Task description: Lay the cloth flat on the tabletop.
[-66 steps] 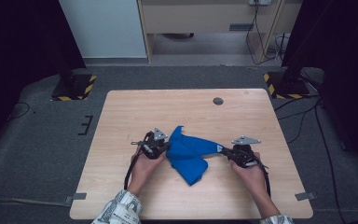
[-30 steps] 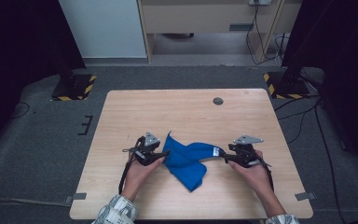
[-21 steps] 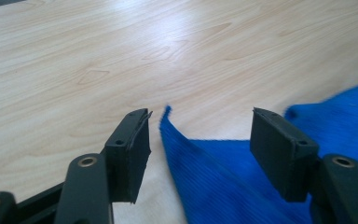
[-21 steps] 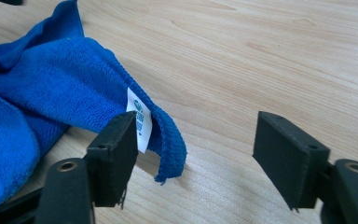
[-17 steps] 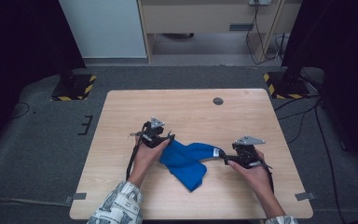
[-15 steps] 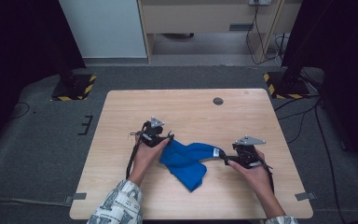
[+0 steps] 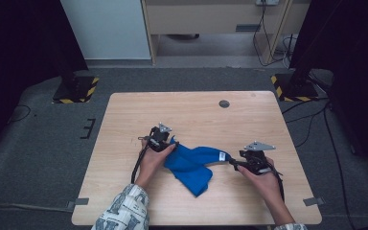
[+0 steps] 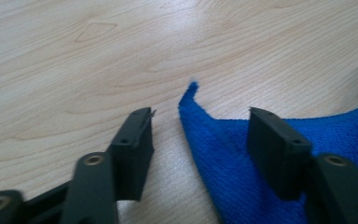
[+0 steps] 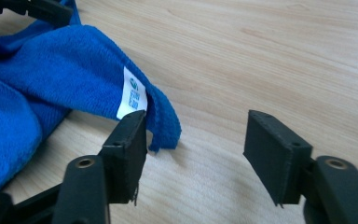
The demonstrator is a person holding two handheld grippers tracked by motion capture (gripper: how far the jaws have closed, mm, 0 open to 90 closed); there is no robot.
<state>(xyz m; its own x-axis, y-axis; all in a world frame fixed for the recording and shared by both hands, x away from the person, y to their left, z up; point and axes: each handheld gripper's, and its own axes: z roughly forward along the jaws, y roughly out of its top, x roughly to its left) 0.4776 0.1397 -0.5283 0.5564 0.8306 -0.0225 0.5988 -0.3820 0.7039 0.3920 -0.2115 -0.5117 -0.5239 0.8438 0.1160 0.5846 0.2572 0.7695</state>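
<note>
A crumpled blue cloth (image 7: pixel 191 165) lies on the wooden table (image 7: pixel 196 115), in front of the person. My left gripper (image 7: pixel 171 143) is at its far left corner. In the left gripper view the jaws (image 8: pixel 200 121) stand apart and have just been closing; the cloth's pointed corner (image 8: pixel 191 95) lies between them, untouched by the pads. My right gripper (image 7: pixel 234 163) is at the cloth's right end. Its jaws (image 9: pixel 198 121) are also apart and have just been closing. The hem with a white label (image 9: pixel 131 99) hangs just inside the left finger (image 9: pixel 128 140).
A small dark round hole (image 7: pixel 224 103) sits in the table near its far edge. Yellow-and-black striped stand bases (image 7: pixel 76 89) (image 7: pixel 292 86) flank the table's far corners on the grey floor. Cables (image 7: pixel 316 120) run along the floor at the right.
My left gripper has moved away from the person and slightly right, to the cloth's far left corner. The right gripper has stayed at the cloth's right end.
</note>
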